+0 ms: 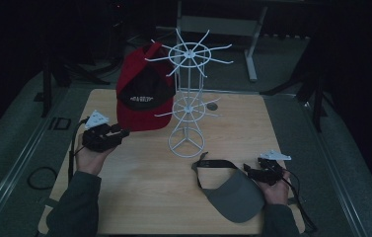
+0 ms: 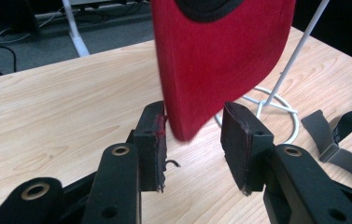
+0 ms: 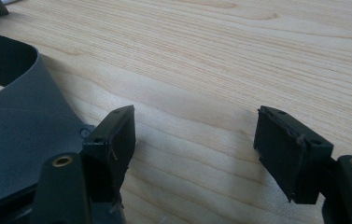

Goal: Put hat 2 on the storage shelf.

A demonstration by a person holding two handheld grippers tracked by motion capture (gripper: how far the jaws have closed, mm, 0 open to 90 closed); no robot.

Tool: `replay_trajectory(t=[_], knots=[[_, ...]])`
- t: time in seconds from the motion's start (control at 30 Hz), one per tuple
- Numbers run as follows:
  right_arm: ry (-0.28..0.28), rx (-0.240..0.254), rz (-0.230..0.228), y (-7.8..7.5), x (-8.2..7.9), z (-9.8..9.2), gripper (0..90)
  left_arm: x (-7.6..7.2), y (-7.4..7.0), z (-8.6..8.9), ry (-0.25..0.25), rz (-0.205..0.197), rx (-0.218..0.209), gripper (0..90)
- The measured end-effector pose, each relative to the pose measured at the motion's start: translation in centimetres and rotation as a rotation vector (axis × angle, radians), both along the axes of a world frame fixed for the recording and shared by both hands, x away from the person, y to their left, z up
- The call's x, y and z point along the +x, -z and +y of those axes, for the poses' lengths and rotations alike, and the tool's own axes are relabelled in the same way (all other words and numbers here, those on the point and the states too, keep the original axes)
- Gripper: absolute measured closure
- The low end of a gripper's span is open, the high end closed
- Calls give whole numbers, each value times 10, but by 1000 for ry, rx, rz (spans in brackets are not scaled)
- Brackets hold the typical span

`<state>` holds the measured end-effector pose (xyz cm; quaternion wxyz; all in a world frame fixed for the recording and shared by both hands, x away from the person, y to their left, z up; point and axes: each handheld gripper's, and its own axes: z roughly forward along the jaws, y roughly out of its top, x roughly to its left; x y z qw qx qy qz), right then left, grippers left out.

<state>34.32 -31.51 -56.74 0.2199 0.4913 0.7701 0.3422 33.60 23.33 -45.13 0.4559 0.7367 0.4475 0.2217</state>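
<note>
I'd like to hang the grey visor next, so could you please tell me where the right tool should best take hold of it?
Probably the brim edge of the grey visor, approached from the right, where the open right tool already sits. The brim lies flat on the table, stiff and thin enough for the jaws; the strap looks floppy.

Both forearms wear dark grey-green long sleeves [image 1: 77, 202]. Each hand carries a black two-jaw left gripper [image 1: 123, 132] or right gripper [image 1: 247, 168], topped by a pale grey three-cornered plate [image 1: 96, 119] and trailing a black cable [image 1: 71, 148]. The blocky black jaw arms bear brass-ringed screw holes [image 2: 120, 150], and their pads [image 2: 155, 140] look frayed at the edges.
</note>
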Motion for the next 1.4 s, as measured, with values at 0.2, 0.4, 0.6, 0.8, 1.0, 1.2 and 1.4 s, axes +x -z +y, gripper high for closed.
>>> replay_trajectory(t=[0.2,0.4,0.6,0.8,1.0,1.2,1.4], knots=[[4,1,-4,0,-1,1,363,-6,8,11,-25,7,-15,594],[-7,31,-22,-14,-3,2,539,-9,23,15,-49,32,-20,593],[-84,84,-36,-37,-3,15,555,-11,34,13,-49,54,-40,592],[-188,56,-27,-49,2,39,632,-12,40,9,-60,67,-38,590],[-267,15,31,-51,13,62,652,-11,46,6,-51,80,-40,590],[-323,-46,128,-40,26,77,637,-11,48,6,-53,87,-39,589],[-351,-16,226,-35,37,77,707,-10,48,6,-56,91,-41,586]])
